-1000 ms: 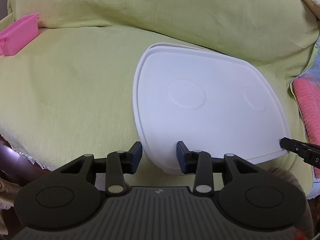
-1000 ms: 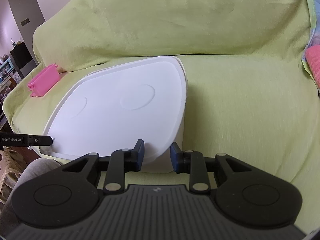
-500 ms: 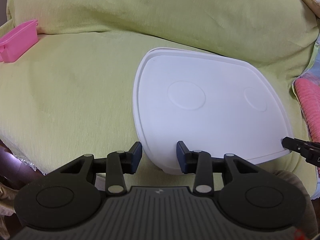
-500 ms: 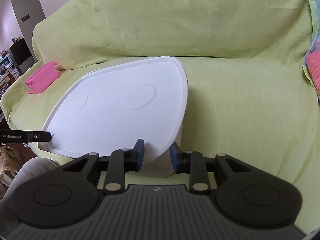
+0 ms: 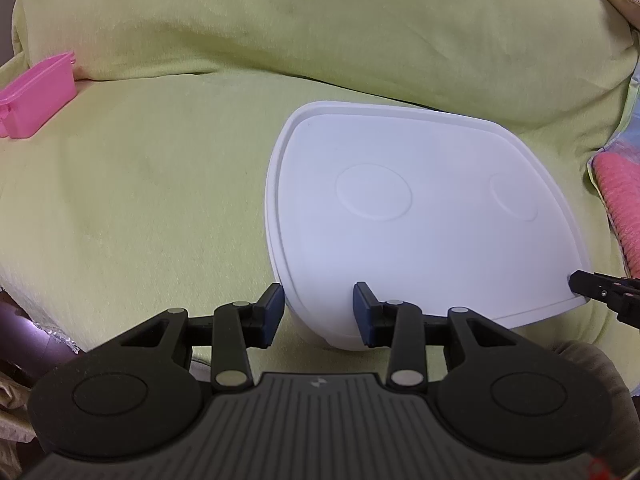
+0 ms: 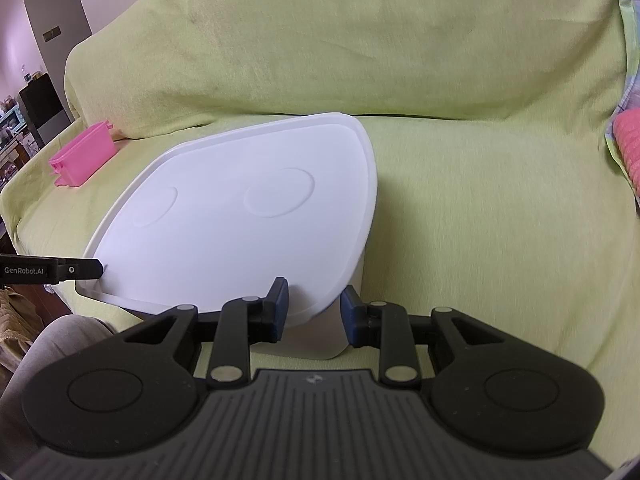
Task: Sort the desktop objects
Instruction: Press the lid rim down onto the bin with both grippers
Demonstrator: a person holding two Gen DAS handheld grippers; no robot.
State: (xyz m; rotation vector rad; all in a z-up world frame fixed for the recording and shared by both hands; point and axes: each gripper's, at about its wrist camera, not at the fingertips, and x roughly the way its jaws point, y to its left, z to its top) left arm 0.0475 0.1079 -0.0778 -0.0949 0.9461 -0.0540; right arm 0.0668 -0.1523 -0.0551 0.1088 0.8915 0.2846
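White lidded box (image 5: 416, 216) sits on the sofa seat (image 5: 140, 208), near the front edge, roughly centre. Lid is on; two shallow round dimples show on top.

Left hand-held gripper (image 5: 318, 312): jaws spread, straddling the box's near-left corner. Blue pads (image 5: 272, 312) sit either side of the corner; can't tell whether they touch it. Nothing clamped.

Right hand-held gripper (image 6: 312, 312): jaws also spread, straddling the near-right corner. Left pad overlaps the lid rim in view, right pad sits just off the box wall. Nothing clamped.

Each gripper's finger tip shows in the other's view, right at the lid's front corner: right one (image 5: 600, 292), left one (image 6: 60, 270).

Edges and room:
- Box back edge is close to the backrest (image 6: 360, 40), with a narrow strip of seat between.
- Left of the box: wide bare green cover out to the pink bin (image 5: 36, 96), which sits at the far-left back corner of the seat, well apart from the box.
- Right of the box: open seat in the right wrist view, then a pink ribbed item (image 6: 628, 144) at the right edge.
- Front: box is close to the seat's front edge; a person's knee (image 6: 56, 344) is just below it.
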